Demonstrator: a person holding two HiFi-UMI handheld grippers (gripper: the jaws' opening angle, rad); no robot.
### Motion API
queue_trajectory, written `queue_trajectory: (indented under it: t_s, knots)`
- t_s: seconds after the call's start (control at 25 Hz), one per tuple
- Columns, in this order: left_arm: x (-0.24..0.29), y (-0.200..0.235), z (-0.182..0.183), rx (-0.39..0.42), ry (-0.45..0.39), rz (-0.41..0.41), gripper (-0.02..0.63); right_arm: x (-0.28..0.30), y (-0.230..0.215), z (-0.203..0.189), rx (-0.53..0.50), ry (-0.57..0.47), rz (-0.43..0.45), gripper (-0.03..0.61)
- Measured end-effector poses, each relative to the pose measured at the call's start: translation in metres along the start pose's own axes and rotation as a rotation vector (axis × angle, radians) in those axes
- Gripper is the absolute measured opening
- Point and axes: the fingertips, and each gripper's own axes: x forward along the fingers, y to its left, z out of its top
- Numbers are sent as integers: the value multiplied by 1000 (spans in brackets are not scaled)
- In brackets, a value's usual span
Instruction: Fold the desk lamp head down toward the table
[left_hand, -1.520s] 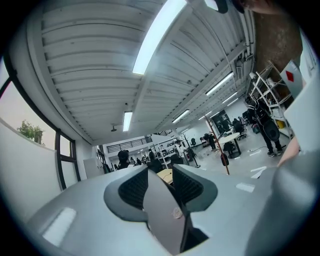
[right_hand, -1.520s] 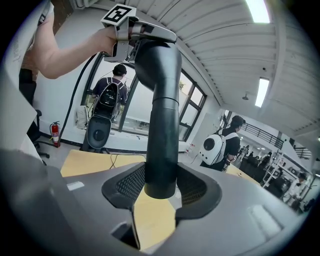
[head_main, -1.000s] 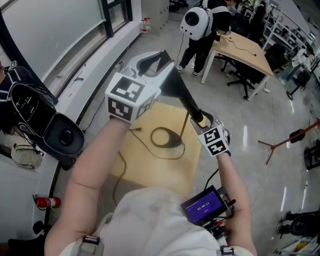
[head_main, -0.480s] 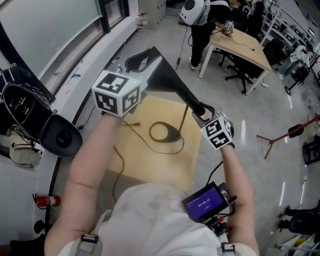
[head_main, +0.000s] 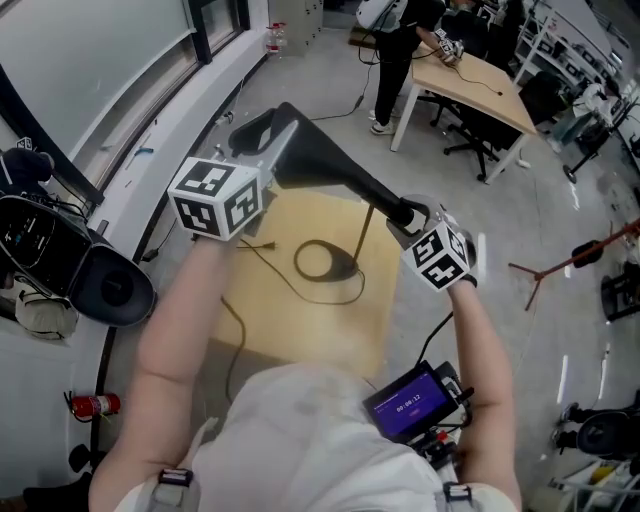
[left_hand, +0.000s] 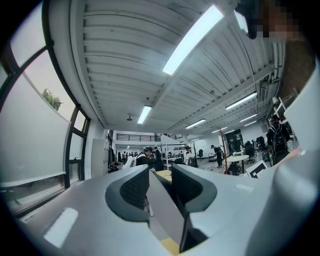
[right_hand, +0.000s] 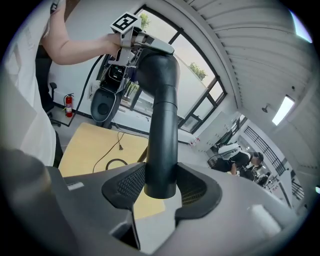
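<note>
The desk lamp's black ring base (head_main: 325, 262) sits on the wooden table (head_main: 300, 330), and its thin stem rises to a joint near my right hand. From there the black lamp head (head_main: 325, 172) runs up and left, widening into a flat end. My left gripper (head_main: 266, 137) is shut on that flat end, which shows as a thin plate (left_hand: 162, 205) between the pads. My right gripper (head_main: 408, 213) is shut on the round black neck (right_hand: 161, 130) at the joint end. The right gripper view also shows the left gripper (right_hand: 137, 36) at the far end.
The lamp's cable (head_main: 265, 262) trails across the table to the left. A black open case (head_main: 95, 280) and a fire extinguisher (head_main: 95, 405) lie at the left. A person stands by a desk (head_main: 475, 80) at the back. A small screen unit (head_main: 410, 403) hangs at my waist.
My left gripper has swung left and lower in the head view, taking the lamp head's wide end with it. The right gripper has stayed at the neck, rolled slightly.
</note>
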Motion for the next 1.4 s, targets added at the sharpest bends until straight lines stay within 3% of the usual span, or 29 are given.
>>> queue_trajectory:
  t_s: [1.4]
  knots:
    - [-46,32,-90,-232,29,80,146,-20,-10,2,-286,205,-16,204]
